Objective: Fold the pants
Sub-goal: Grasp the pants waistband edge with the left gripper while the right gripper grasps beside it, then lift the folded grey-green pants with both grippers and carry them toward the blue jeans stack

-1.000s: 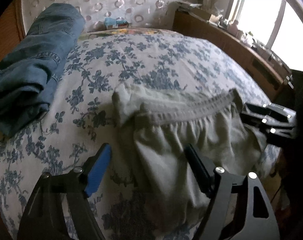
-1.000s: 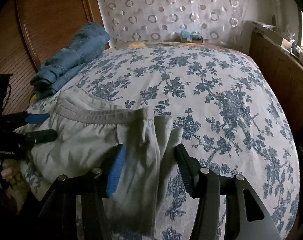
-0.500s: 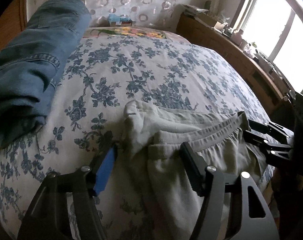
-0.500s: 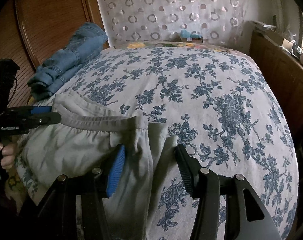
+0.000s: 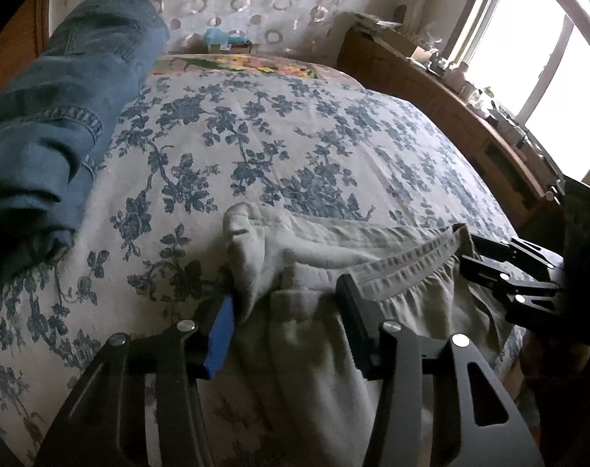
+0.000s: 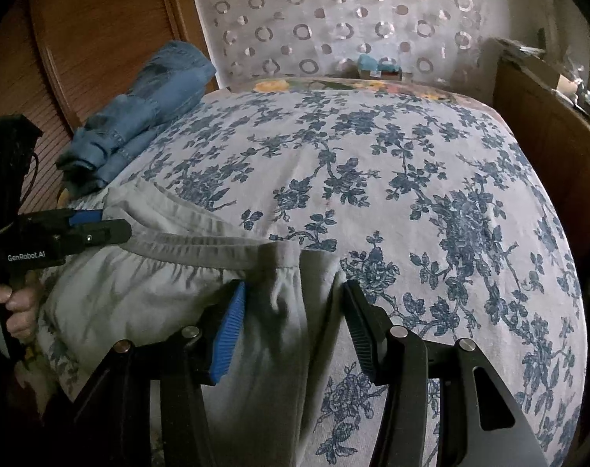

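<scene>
Pale grey-green pants (image 5: 392, 311) (image 6: 147, 292) lie at the near edge of the bed, elastic waistband (image 6: 201, 247) toward the headboard. My left gripper (image 5: 285, 295) (image 6: 111, 222) straddles the waistband's bunched left corner. Its jaws are closing, the blue pad (image 5: 221, 334) touches the cloth, and a gap still shows at the black pad. My right gripper (image 6: 295, 292) (image 5: 474, 257) stands open around the waistband's right end, with the cloth lying between its fingers.
A floral bedspread (image 6: 411, 179) covers the bed. Folded blue jeans (image 5: 49, 124) (image 6: 147, 105) lie along the left side by a wooden wall. A wooden shelf (image 5: 470, 116) with clutter runs under the window on the right. A hand (image 6: 14, 303) holds the left gripper's handle.
My left gripper has moved forward onto the waistband's left corner and its jaws have narrowed around the bunched cloth. The right gripper has barely moved, and the waistband sits slightly nearer its fingers.
</scene>
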Action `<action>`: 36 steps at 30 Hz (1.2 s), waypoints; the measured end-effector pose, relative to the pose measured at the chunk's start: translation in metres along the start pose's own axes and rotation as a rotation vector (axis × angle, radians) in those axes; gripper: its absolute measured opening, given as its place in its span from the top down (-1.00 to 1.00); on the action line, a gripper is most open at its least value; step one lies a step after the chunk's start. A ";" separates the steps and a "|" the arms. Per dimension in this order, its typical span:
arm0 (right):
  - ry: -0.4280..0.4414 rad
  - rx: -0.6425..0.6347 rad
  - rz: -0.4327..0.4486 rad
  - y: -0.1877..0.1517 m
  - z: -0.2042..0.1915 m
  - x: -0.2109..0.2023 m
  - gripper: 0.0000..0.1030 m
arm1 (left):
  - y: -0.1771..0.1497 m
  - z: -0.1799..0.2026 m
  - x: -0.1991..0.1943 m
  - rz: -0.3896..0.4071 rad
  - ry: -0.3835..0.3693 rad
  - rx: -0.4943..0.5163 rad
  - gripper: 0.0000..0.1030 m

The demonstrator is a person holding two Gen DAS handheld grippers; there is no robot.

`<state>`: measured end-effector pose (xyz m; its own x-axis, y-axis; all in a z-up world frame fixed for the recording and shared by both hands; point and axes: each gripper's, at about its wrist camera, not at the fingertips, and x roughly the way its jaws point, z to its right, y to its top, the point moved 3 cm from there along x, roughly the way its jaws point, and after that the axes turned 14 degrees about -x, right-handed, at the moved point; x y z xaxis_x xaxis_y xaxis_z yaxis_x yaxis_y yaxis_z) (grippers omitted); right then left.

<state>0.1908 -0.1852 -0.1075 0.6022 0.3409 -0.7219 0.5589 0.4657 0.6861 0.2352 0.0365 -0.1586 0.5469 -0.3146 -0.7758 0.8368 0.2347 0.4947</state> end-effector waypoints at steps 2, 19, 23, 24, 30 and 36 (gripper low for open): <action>0.001 -0.004 0.001 -0.001 0.001 -0.001 0.10 | -0.004 -0.001 -0.002 -0.012 -0.030 -0.001 0.01; 0.063 0.005 0.054 -0.004 -0.003 -0.009 0.77 | -0.013 0.014 -0.026 0.060 -0.066 0.067 0.71; 0.053 0.010 0.109 -0.004 -0.007 -0.023 0.78 | -0.014 0.025 -0.046 0.113 -0.071 0.087 0.71; 0.053 0.011 0.124 -0.003 -0.008 -0.029 0.78 | -0.014 0.028 -0.053 0.131 -0.070 0.097 0.71; 0.033 -0.008 0.240 0.007 -0.015 -0.071 0.78 | -0.009 0.051 -0.096 0.239 -0.093 0.140 0.72; 0.002 -0.030 0.342 0.022 -0.019 -0.115 0.79 | 0.003 0.066 -0.133 0.322 -0.115 0.176 0.72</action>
<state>0.1228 -0.1983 -0.0111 0.7507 0.4826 -0.4511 0.3080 0.3484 0.8853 0.1667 0.0179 -0.0281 0.7732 -0.3542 -0.5259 0.6082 0.1796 0.7732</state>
